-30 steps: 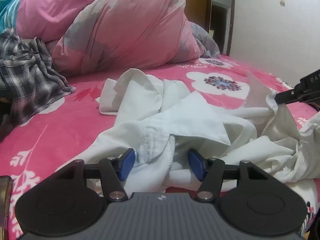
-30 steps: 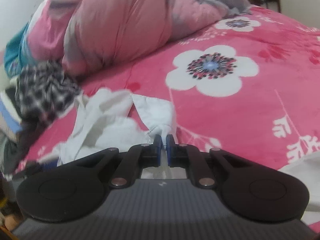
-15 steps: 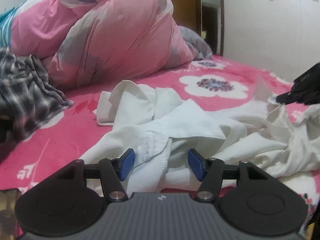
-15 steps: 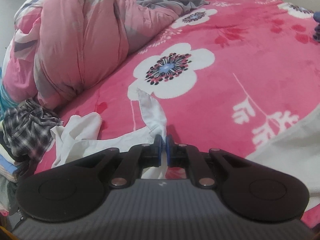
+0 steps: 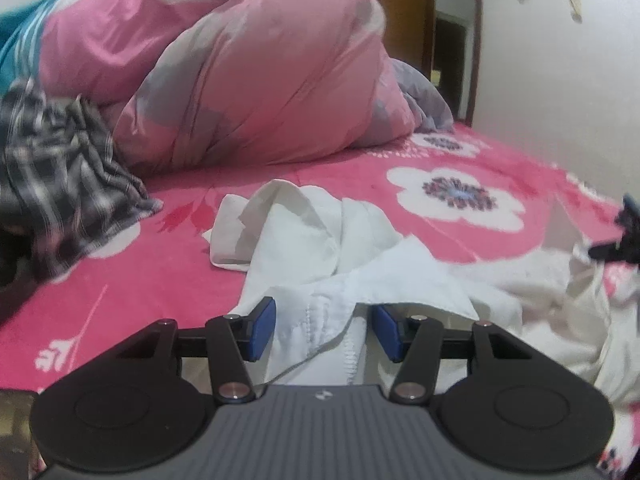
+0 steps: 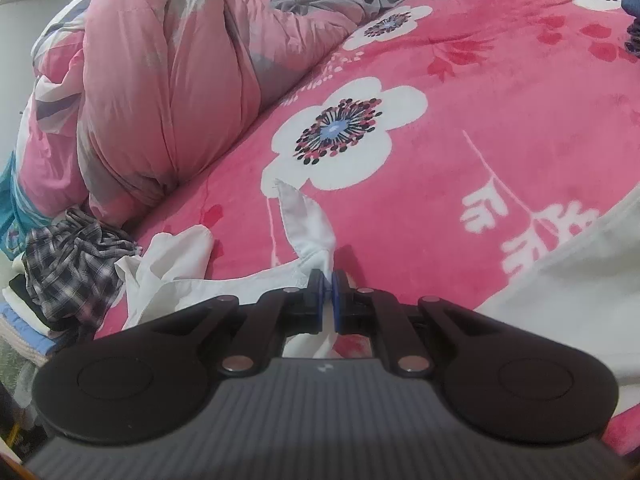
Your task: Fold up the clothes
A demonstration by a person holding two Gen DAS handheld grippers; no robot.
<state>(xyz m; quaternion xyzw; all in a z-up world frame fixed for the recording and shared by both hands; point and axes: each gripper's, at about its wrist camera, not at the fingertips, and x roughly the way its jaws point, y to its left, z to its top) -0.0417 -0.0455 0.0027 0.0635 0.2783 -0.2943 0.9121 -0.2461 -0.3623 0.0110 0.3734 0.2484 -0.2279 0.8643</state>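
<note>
A crumpled white shirt [image 5: 304, 240] lies on the pink flowered bedspread [image 5: 460, 240]. My left gripper [image 5: 324, 316] hovers low over the shirt's near edge; its jaws are closing, and a stitched fold of the fabric sits between the blue pads without being pressed. My right gripper [image 6: 327, 292] is shut on a corner of the white shirt [image 6: 308, 224], which stands up from the pads as a small flap. At the far right of the left wrist view, the right gripper [image 5: 624, 236] shows with shirt cloth stretched to it.
A heaped pink and grey duvet [image 5: 248, 80] fills the back of the bed. A dark plaid garment [image 5: 60, 168] lies at the left, over a stack of folded cloth [image 6: 24, 320]. More white fabric [image 6: 580, 280] lies at the right. A white wall [image 5: 560, 80] borders the bed.
The right gripper has carried the shirt corner out across the bedspread and rolled. The left gripper has lifted slightly and its pads stand a little closer together around the fold.
</note>
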